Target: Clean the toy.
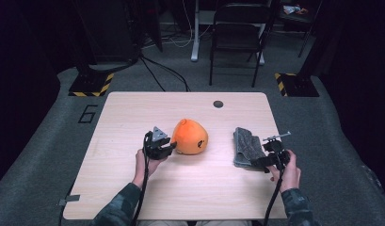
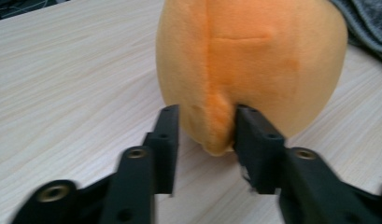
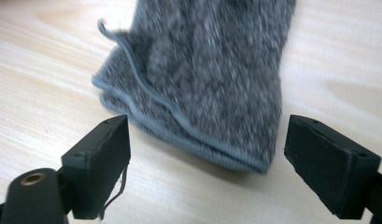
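High view: The worktop (image 1: 133,188) occupies the centre of the frame. An orange plush toy (image 1: 190,136) sits near mid-frame; a small dark mark on its right side is too small to read. The left claw (image 1: 167,147) is at the toy's lower left edge; its jaw gap is hard to make out here. A folded grey cloth (image 1: 245,146) lies right of centre. The right claw (image 1: 257,163) is at the cloth's lower edge, partly covering it. A figure "6" (image 1: 88,114) is marked on the floor left of the worktop. The person's sleeves are cut off at the bottom edge.

Left gripper view: The orange plush toy (image 2: 254,65) fills the upper centre, cut off at the top. The left claw (image 2: 205,135) is partly open, a fold of plush between the jaws; the right jaw touches it, the left stands just clear. The image is slightly blurred.

Right gripper view: The right claw (image 3: 207,144) is wide open and holds nothing. The grey cloth (image 3: 212,74) lies just beyond the jaws, its near edge between them, cut off at the top.
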Motion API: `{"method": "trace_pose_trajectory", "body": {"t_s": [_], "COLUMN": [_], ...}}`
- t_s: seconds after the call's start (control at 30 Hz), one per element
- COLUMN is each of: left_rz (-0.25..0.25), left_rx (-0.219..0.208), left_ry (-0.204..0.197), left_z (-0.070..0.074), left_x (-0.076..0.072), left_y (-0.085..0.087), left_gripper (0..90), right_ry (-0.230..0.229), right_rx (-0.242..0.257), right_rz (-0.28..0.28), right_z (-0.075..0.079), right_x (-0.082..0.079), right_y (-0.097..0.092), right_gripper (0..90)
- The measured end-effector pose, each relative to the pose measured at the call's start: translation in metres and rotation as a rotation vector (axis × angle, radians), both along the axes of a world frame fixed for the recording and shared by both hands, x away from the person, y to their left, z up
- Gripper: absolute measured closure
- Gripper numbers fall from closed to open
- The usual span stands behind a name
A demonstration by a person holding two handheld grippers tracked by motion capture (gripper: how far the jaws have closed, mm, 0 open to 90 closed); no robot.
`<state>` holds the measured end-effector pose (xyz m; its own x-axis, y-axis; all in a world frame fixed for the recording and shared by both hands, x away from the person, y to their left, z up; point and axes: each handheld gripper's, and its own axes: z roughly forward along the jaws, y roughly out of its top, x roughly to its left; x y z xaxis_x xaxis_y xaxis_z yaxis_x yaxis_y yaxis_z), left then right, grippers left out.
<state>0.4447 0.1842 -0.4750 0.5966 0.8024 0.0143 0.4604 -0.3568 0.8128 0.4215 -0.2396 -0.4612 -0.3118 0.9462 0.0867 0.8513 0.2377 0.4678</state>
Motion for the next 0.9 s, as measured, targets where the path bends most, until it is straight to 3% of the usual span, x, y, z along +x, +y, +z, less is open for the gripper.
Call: {"method": "trace_pose_trajectory", "body": {"t_s": [0.2,0.33,0.53,0.67,0.7,0.77,0.8,0.9], "left_rz": [0.02,0.022,0.046,0.066,0.081,0.091,0.094,0.12], "left_rx": [0.017,0.033,0.061,0.086,0.112,0.126,0.144,0.16], "left_ry": [0.024,0.028,0.038,0.058,0.091,0.101,0.117,0.124], "left_z": [0.0,0.001,-0.001,-0.007,-0.013,-0.017,-0.019,-0.027], "left_x": [-0.002,-0.008,-0.019,-0.027,-0.032,-0.037,-0.04,-0.045], "left_y": [0.003,0.01,0.026,0.037,0.048,0.053,0.057,0.063], "left_gripper": [36.0,28.1,22.0,17.8,16.3,16.2,16.2,16.0], "right_ry": [0.003,0.012,0.024,0.061,0.072,0.096,0.079,0.099], "right_rx": [-0.001,0.002,-0.006,-0.002,-0.014,-0.011,-0.017,-0.024], "right_rz": [-0.003,-0.01,-0.027,-0.044,-0.044,-0.062,-0.054,-0.064], "right_z": [-0.004,-0.008,-0.016,-0.023,-0.029,-0.03,-0.032,-0.035], "right_x": [-0.01,-0.017,-0.026,-0.029,-0.029,-0.029,-0.029,-0.029], "right_y": [-0.008,-0.014,-0.02,-0.022,-0.023,-0.024,-0.025,-0.026], "right_gripper": [9.1,7.3,7.7,7.8,7.7,7.8,8.0,8.1]}}
